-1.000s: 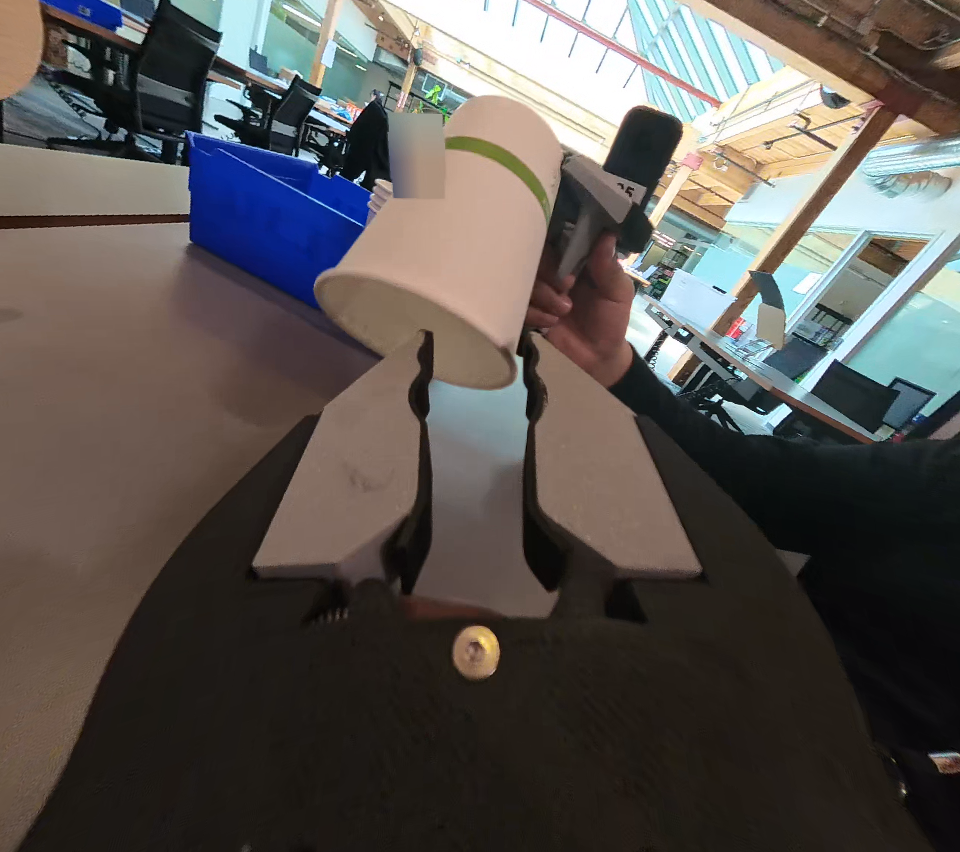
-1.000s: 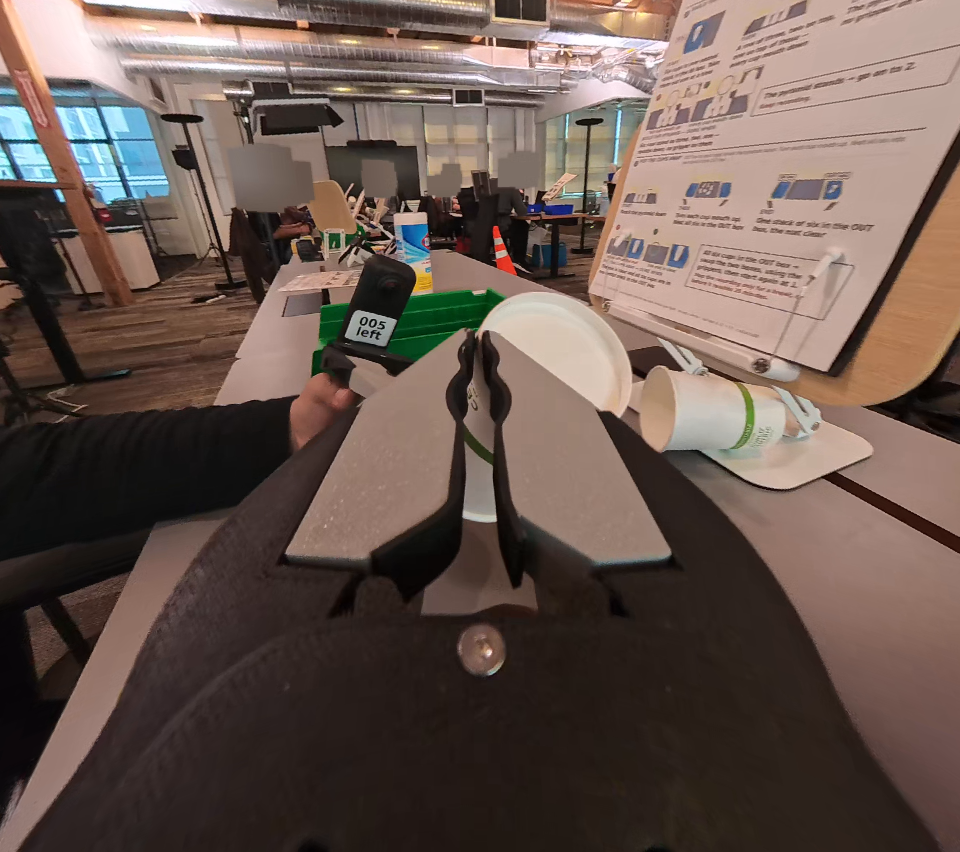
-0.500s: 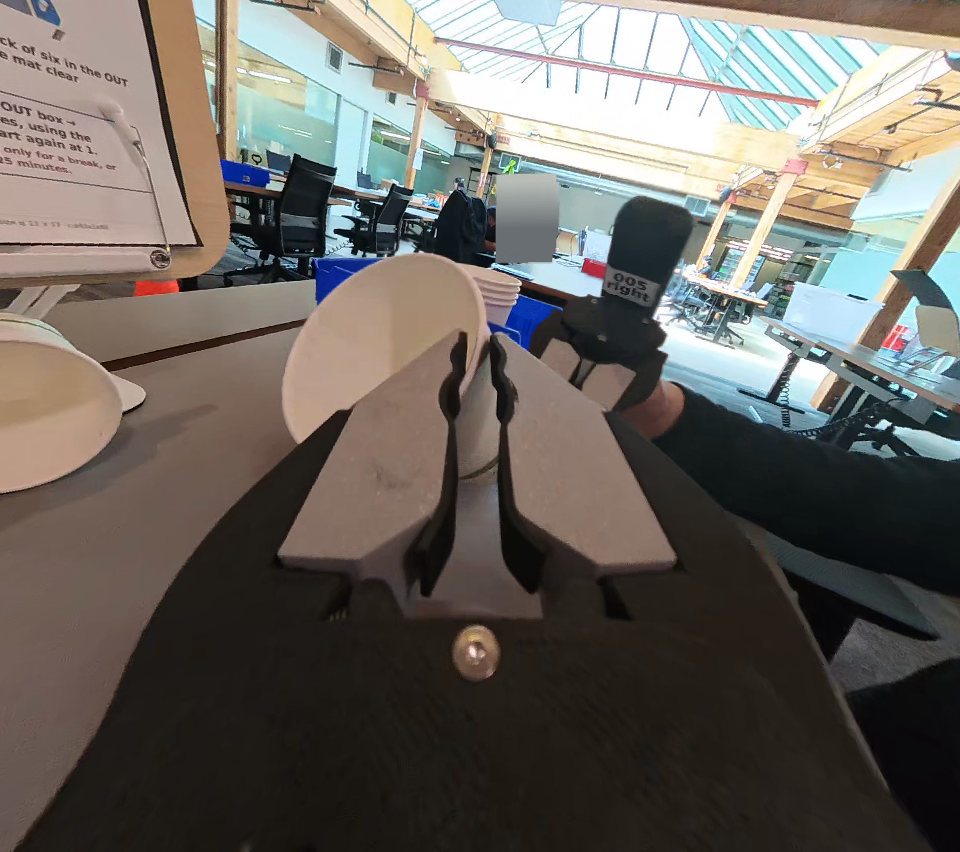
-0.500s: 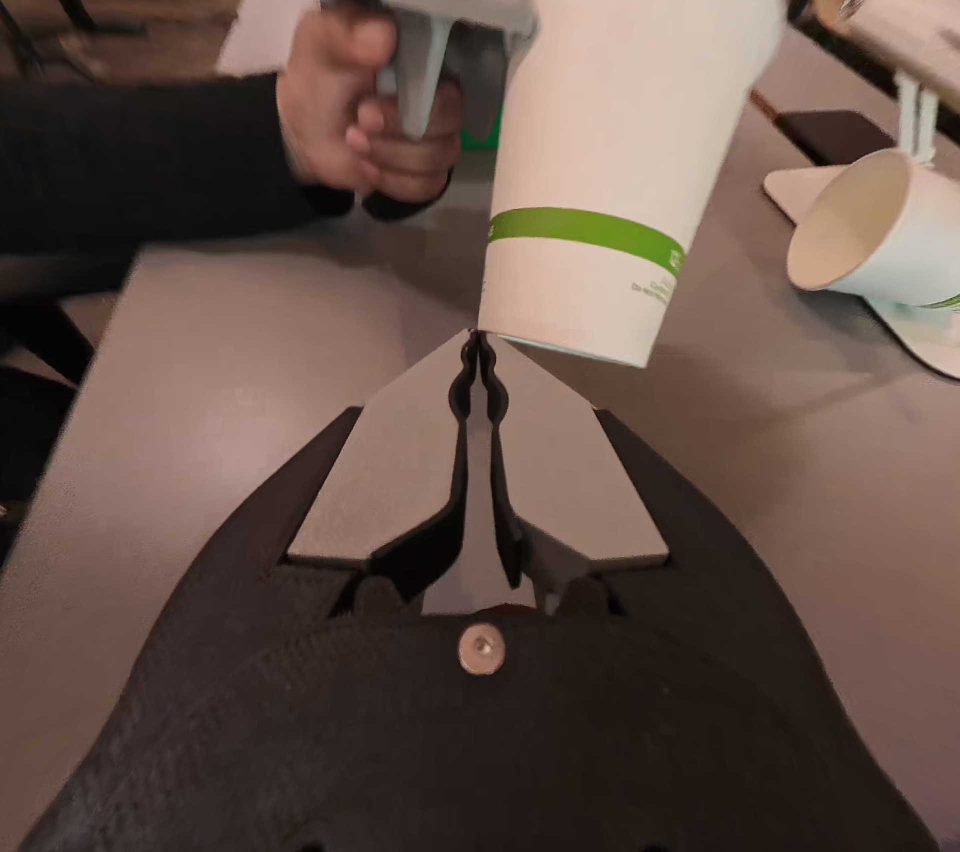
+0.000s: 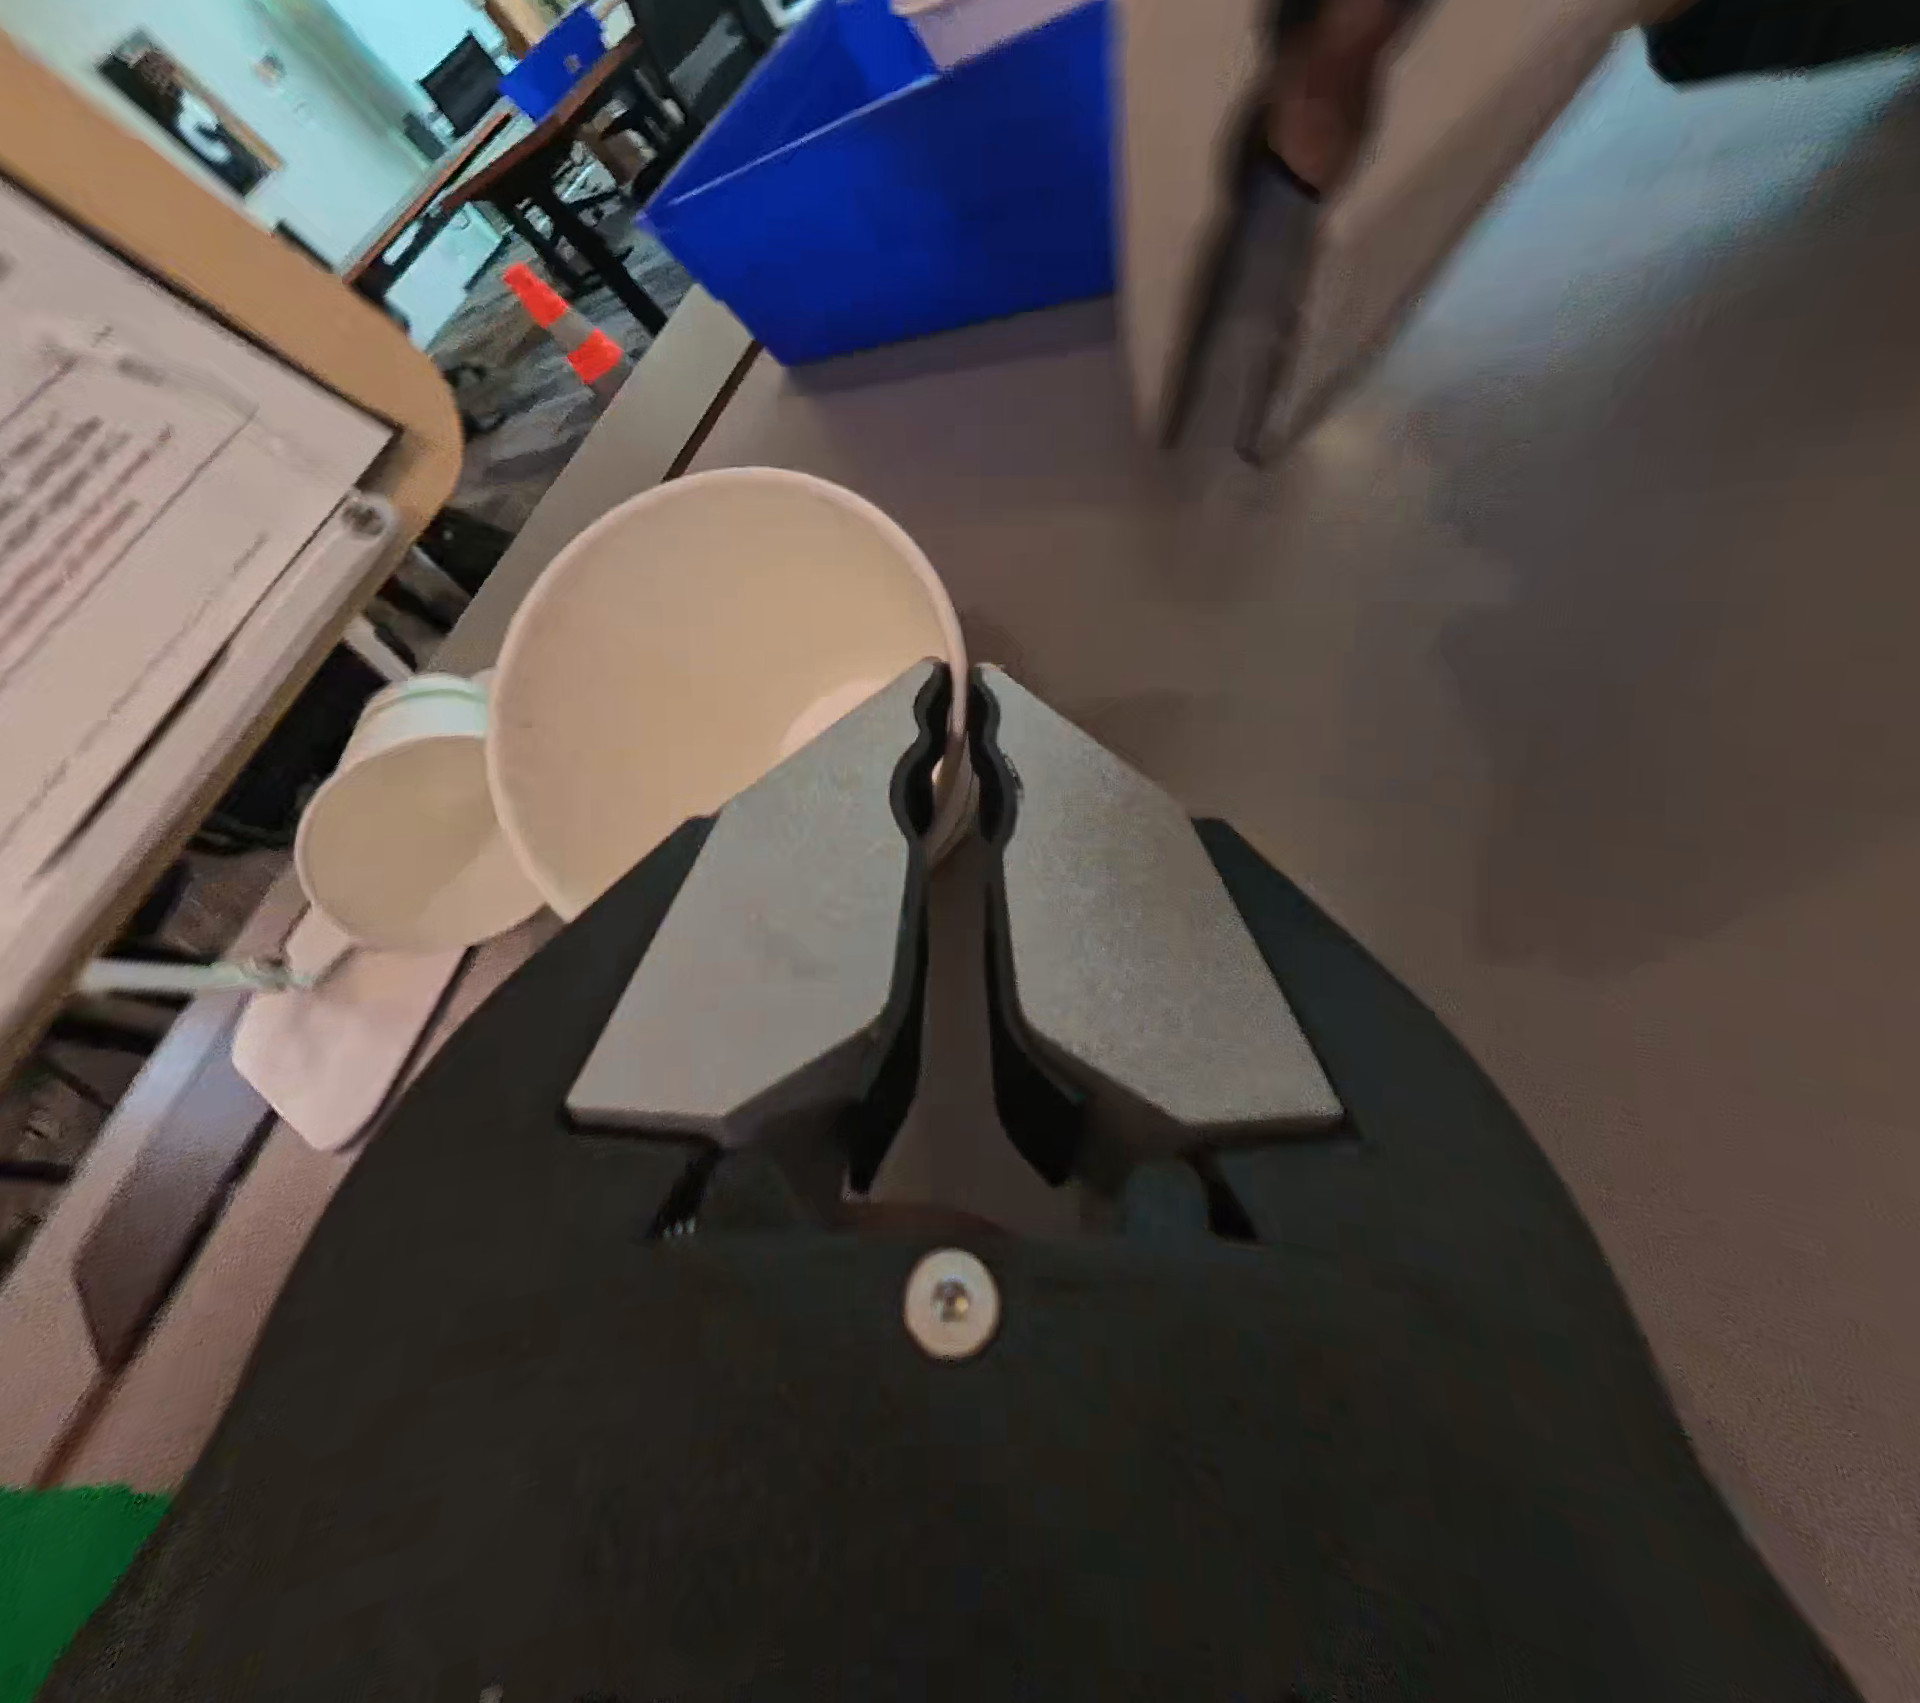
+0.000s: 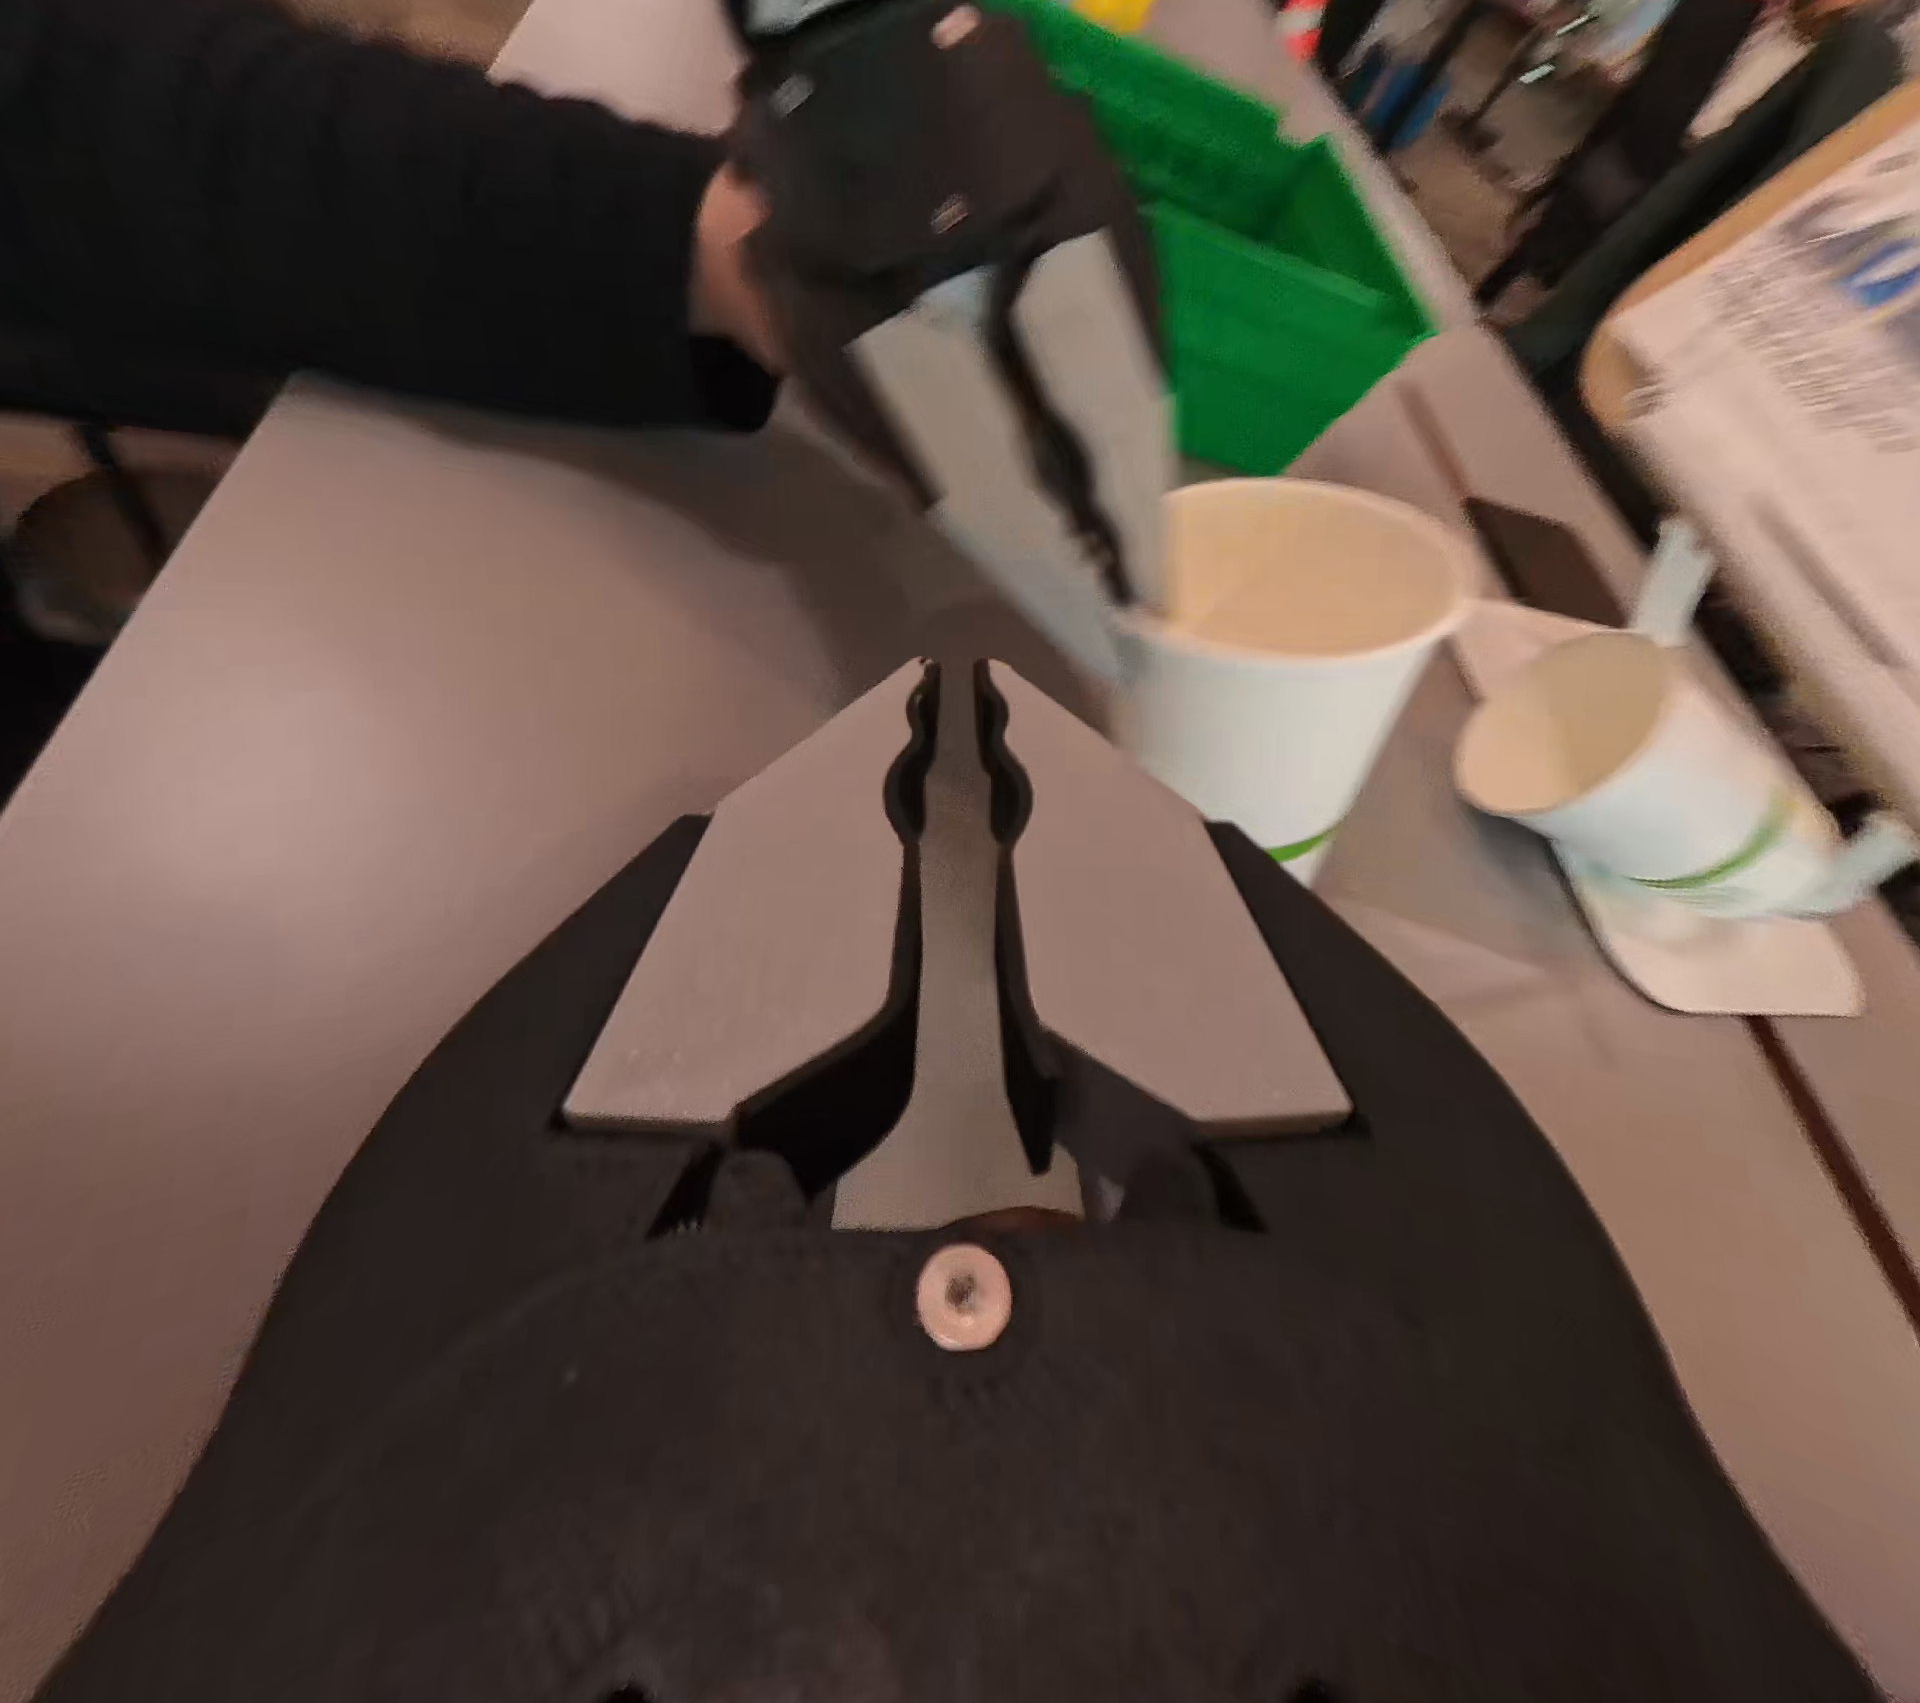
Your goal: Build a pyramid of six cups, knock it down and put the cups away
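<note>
Left wrist view low over the tabletop (image 5: 1558, 718), facing the blue bin (image 5: 883, 219), right wrist view higher, looking down toward the green bin (image 6: 1247, 282), both close, sharing the upright cup (image 5: 707, 666) (image 6: 1268, 697) and tipped cup (image 5: 405, 843) (image 6: 1621, 770).

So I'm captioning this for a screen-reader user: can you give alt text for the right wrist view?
The left gripper, held in a hand, pinches the rim of an upright white paper cup on a grey table. Another cup lies tipped on a white mat; the right gripper is empty, nearly shut.
</note>
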A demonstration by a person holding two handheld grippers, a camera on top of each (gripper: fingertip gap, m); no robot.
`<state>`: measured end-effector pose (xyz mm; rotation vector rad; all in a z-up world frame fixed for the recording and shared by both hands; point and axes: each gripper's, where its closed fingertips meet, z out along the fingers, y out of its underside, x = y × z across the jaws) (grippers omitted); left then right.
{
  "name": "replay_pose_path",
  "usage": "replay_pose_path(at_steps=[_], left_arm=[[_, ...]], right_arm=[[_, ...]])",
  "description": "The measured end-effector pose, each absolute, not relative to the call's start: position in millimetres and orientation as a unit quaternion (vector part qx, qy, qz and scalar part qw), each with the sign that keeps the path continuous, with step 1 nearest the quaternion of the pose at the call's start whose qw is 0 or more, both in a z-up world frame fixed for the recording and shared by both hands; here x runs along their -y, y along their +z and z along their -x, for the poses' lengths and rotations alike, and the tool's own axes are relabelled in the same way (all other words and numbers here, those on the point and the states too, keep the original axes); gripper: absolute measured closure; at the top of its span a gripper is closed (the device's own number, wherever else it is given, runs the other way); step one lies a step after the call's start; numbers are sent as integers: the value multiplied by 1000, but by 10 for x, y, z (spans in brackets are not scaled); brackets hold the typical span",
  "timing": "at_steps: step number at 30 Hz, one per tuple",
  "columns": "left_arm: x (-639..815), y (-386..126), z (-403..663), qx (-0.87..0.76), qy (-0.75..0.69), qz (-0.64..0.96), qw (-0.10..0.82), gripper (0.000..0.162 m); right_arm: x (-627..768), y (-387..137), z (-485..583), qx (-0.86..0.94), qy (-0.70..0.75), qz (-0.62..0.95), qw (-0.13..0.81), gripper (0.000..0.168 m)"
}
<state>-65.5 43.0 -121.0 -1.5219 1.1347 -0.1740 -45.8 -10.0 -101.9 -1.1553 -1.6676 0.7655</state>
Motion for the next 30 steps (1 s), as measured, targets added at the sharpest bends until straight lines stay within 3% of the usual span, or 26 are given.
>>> replay_pose_path(at_steps=[3,7,9,10,11,17,24,27,30], left_arm=[[-231,-1387,473,-577,-22,599,555,160],[-45,-1601,327,-643,-1,571,511,157],[-28,-1646,318,-660,28,560,500,157],[-35,-1658,328,-664,42,558,496,157],[-41,-1672,336,-667,53,557,491,157],[-28,-1664,322,-663,36,561,494,156],[-12,-1691,321,-667,36,560,490,157],[-24,-1707,327,-666,36,562,489,157],[-59,-1683,351,-657,34,566,497,157]], right_arm=[[56,-938,395,677,292,461,494,147],[1,-1195,407,725,177,445,495,135],[-18,-1395,401,756,114,438,473,143],[-63,-1484,383,769,68,430,469,162],[-95,-1550,375,779,28,416,469,168],[-187,-1590,404,775,-56,406,481,168],[37,-1600,412,781,56,424,455,168],[23,-1590,408,778,57,429,456,161],[158,-1564,442,773,111,445,438,107]])
